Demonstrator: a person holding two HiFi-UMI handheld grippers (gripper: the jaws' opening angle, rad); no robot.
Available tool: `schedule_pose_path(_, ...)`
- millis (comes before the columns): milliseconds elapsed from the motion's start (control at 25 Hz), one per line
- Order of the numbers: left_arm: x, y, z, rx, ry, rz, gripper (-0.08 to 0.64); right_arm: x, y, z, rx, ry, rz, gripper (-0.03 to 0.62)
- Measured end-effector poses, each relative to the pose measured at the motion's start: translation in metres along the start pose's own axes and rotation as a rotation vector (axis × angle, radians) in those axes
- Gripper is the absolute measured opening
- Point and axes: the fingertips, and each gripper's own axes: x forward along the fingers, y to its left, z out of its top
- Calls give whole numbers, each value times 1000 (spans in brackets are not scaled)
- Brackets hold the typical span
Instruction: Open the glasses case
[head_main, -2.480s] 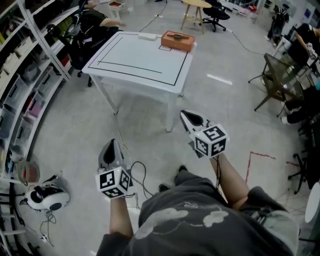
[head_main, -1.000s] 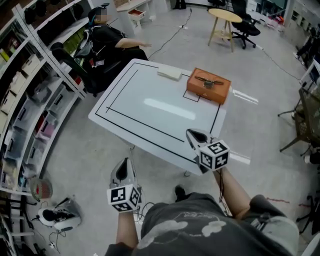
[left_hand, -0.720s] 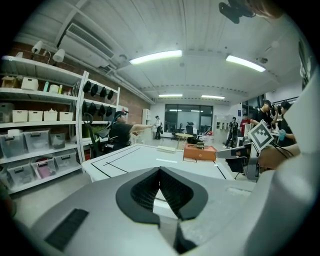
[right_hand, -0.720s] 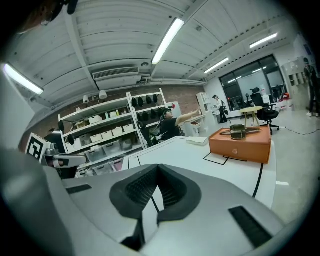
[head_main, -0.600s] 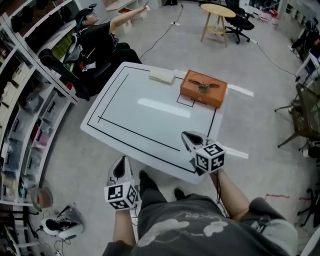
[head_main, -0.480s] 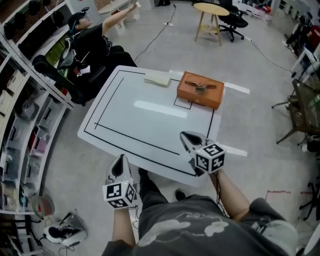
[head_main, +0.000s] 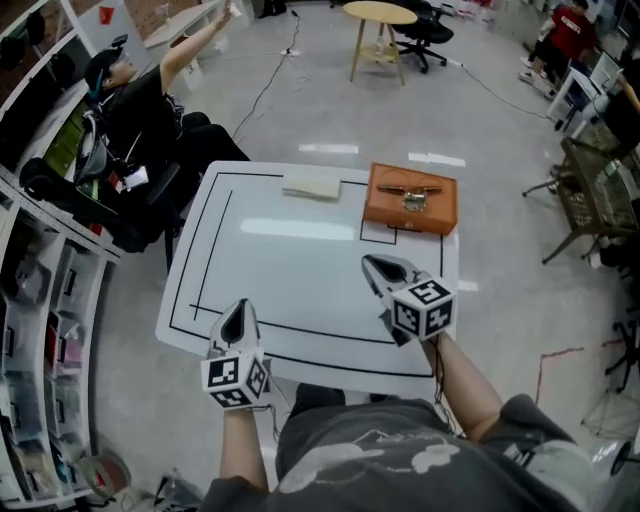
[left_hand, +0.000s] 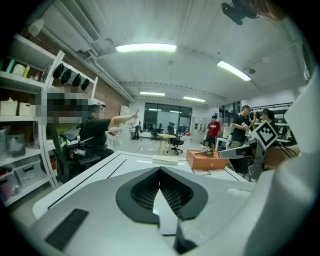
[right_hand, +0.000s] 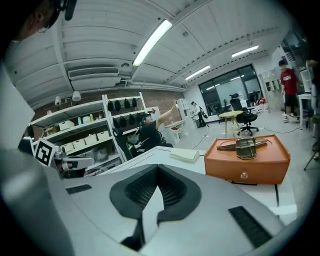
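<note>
An orange box-shaped case (head_main: 412, 200) with a dark metal piece on its lid lies at the far right of the white table (head_main: 290, 270). It also shows in the left gripper view as the orange case (left_hand: 207, 160) and large in the right gripper view (right_hand: 247, 157). My right gripper (head_main: 368, 261) hangs shut and empty over the table, a short way in front of the case. My left gripper (head_main: 240, 305) is shut and empty above the table's near edge, far from the case. Both sets of jaws meet at their tips.
A flat cream pad (head_main: 312, 187) lies left of the case at the table's far edge. A seated person (head_main: 140, 110) with a raised arm is beyond the far left corner. Shelves (head_main: 40, 250) line the left; a chair (head_main: 590, 200) stands at the right.
The table has come much closer in the head view. Both grippers, earlier over the floor, now hang above the tabletop's near part, still shut.
</note>
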Motion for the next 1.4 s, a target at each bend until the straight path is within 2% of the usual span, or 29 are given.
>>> schedule_pose_path(240,53,70,25,45,41,-175,3,71,19,19,42,-3,-147,-2)
schedule_pose_path(440,101,79,39,91,80,-285,3,96,9,33,29,26,-247,-2)
schedule_pose_path(600,135,79,42,103,97,-351,3,120,2,38,6,50,-296,-2)
schedule_pose_path(760,171,77,51,137,117,-399,3,139,-6,50,-16,69,-336,-2)
schedule_pose_path(1000,232,70,46,175,161,-457,3,169,-22,55,-36,116,-370,-2)
schedule_pose_path(1200,281,61,22,209,244,-480,3,192,-40,69,-60,114,-412,-2)
schedule_pose_path(1400,319,48,-2,254,319,-480,3,211,-58,62,-63,181,-434,-2)
